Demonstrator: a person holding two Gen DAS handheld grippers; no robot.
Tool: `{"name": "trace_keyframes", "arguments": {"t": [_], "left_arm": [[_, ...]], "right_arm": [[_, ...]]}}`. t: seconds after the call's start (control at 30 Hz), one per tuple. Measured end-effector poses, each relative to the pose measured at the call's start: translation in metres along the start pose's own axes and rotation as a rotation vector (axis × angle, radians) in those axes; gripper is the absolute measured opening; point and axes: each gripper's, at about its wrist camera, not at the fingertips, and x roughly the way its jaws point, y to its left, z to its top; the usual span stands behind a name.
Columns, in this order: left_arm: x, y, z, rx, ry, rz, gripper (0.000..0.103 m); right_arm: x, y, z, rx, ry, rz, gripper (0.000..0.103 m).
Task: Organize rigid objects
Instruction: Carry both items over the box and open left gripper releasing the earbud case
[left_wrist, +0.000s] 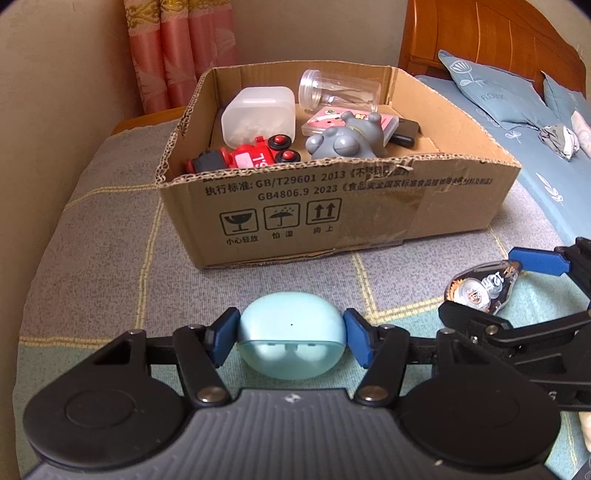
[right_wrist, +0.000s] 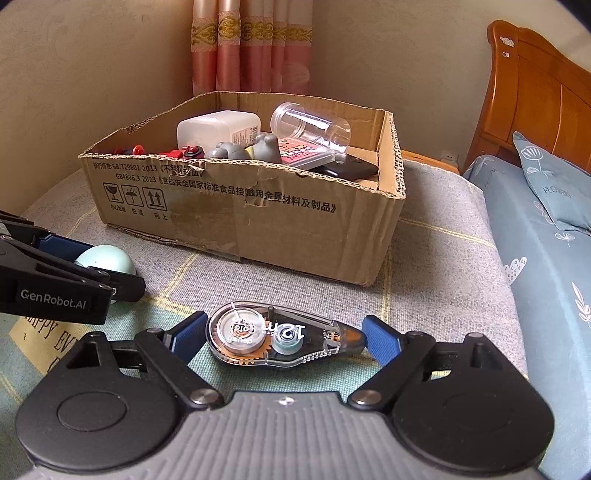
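Observation:
A light blue earbud case (left_wrist: 291, 317) rests on the grey checked blanket, and my left gripper (left_wrist: 291, 334) is shut on it, one blue pad against each side. To its right lies a clear correction tape dispenser (right_wrist: 258, 339), with my right gripper (right_wrist: 282, 334) shut on its two ends. In the left wrist view the right gripper (left_wrist: 495, 284) and the tape dispenser (left_wrist: 480, 291) show at the right edge. The right wrist view has the left gripper (right_wrist: 96, 264) and the case (right_wrist: 110, 258) at the left edge. An open cardboard box (left_wrist: 332, 206) stands just behind both.
The box (right_wrist: 258, 221) holds a white plastic container (left_wrist: 258, 114), a clear jar (left_wrist: 340, 90) on its side, a red toy train (left_wrist: 243, 157), a grey figure (left_wrist: 343, 138), a pink card case and a black item. A wooden headboard (right_wrist: 535, 92) and blue pillows (right_wrist: 554, 184) are to the right, a wall and curtain behind.

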Motion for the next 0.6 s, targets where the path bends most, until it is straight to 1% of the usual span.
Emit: {"name": "trace_keyframes", "arguments": {"t": [0.13, 0.37, 0.5, 0.6], "left_arm": [[-0.010, 0.002, -0.005, 0.025, 0.006, -0.025, 0.060], [-0.026, 0.002, -0.010, 0.082, 0.012, -0.045, 0.060], [-0.032, 0.001, -0.012, 0.103, 0.013, -0.053, 0.060], [-0.040, 0.001, -0.010, 0.107, 0.005, -0.067, 0.060]], "right_arm": [[-0.011, 0.000, 0.001, -0.035, 0.005, 0.019, 0.092], [-0.026, -0.003, -0.001, -0.088, 0.023, 0.049, 0.092], [-0.033, -0.004, -0.002, -0.097, 0.024, 0.056, 0.092], [-0.041, -0.007, 0.005, -0.097, 0.012, 0.073, 0.092]]}}
